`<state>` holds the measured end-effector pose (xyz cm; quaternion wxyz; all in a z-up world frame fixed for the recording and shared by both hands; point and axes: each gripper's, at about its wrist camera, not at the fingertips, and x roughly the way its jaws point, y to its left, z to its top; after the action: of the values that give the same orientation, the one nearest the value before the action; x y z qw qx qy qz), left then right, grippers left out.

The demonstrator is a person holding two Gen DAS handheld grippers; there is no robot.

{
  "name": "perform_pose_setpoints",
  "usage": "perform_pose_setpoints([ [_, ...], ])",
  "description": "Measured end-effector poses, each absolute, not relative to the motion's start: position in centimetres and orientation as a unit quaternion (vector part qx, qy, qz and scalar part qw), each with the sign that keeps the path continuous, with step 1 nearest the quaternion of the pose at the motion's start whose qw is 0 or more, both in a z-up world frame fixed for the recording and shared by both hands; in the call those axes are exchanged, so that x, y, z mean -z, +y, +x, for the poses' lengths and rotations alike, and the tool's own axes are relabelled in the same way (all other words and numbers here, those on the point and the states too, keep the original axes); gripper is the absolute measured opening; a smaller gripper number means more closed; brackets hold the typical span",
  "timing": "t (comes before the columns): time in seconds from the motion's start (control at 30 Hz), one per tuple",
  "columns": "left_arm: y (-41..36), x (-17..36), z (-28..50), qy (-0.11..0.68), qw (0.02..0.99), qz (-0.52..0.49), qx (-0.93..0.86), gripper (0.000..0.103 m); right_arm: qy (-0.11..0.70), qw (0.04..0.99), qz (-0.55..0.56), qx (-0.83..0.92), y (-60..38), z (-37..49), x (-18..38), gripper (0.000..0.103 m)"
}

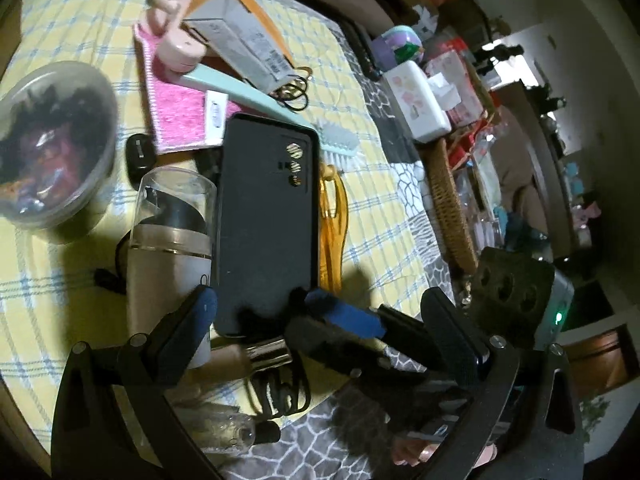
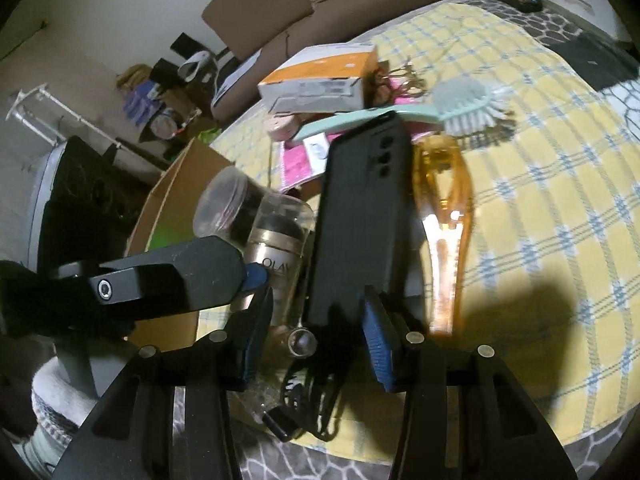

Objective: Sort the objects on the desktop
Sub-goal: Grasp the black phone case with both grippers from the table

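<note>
**Lifting the phone clear of the clutter**

The right gripper (image 2: 316,344) is clenched on the near end of the black phone (image 2: 360,216), which stands tilted over the yellow checked cloth (image 2: 540,240) between the Olay bottle (image 2: 276,248) and the amber clip (image 2: 444,240). The left gripper (image 1: 320,320) hangs released, jaws wide, its left finger just beside the bottle. Judged from here, the lift should go straight up — slowly, since the grip sits at one end — and avoid knocking the bottle or the teal brush (image 2: 460,104) behind.
</note>
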<state>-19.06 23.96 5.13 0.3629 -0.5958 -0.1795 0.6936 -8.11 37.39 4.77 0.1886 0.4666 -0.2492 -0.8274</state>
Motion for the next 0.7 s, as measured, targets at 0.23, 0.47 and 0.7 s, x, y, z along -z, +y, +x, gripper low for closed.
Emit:
perform_pose_setpoints([
  [0.23, 24.6, -5.1, -19.2, -0.173, 0.350, -0.605, -0.694, 0.103, -0.248, 0.130, 0.488, 0.827, 38.9, -8.2, -3.6, 0.045],
  [0.47, 27.3, -6.0, -18.8, -0.170, 0.373, -0.599, -0.688, 0.103, -0.260, 0.126, 0.477, 0.830, 39.8, -8.0, -4.3, 0.044],
  [0.7, 28.4, -3.9, -19.4, -0.168, 0.344, -0.615, -0.689, 0.103, -0.280, 0.127, 0.468, 0.829, 40.8, -7.6, -4.6, 0.044],
])
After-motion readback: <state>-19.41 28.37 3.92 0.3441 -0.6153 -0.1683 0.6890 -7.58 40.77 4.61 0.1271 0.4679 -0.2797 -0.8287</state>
